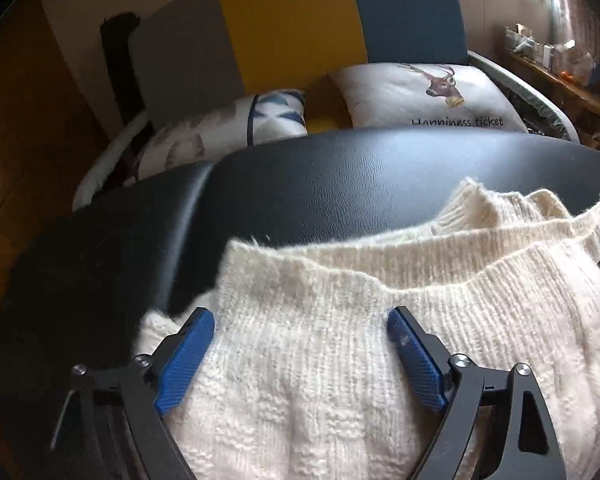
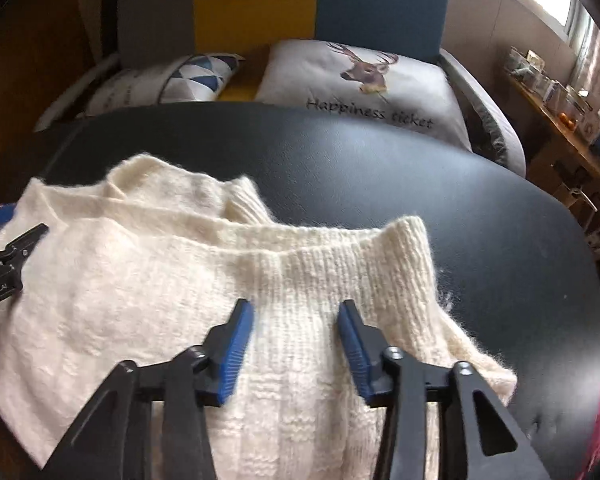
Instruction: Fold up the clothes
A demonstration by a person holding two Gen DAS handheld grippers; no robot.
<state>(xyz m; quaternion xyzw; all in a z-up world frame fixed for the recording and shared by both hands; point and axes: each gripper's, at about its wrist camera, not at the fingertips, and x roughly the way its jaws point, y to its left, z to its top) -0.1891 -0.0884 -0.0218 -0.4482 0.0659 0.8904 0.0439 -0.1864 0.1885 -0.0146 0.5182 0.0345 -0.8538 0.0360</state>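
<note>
Cream sweater [image 1: 340, 360] lay on the black table [image 1: 340, 184], ribbed edges layered toward the far side. Your left gripper [image 1: 300, 332] stood wide open, the right gripper [image 2: 296, 320] half open, both over knit, gripping nothing, though contact was probably light. Pinch both layers evenly and keep edges aligned.

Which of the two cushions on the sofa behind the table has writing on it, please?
The right-hand cushion, printed with a deer head and "Happiness ticket". The left cushion shows only blue and grey triangles.
</note>
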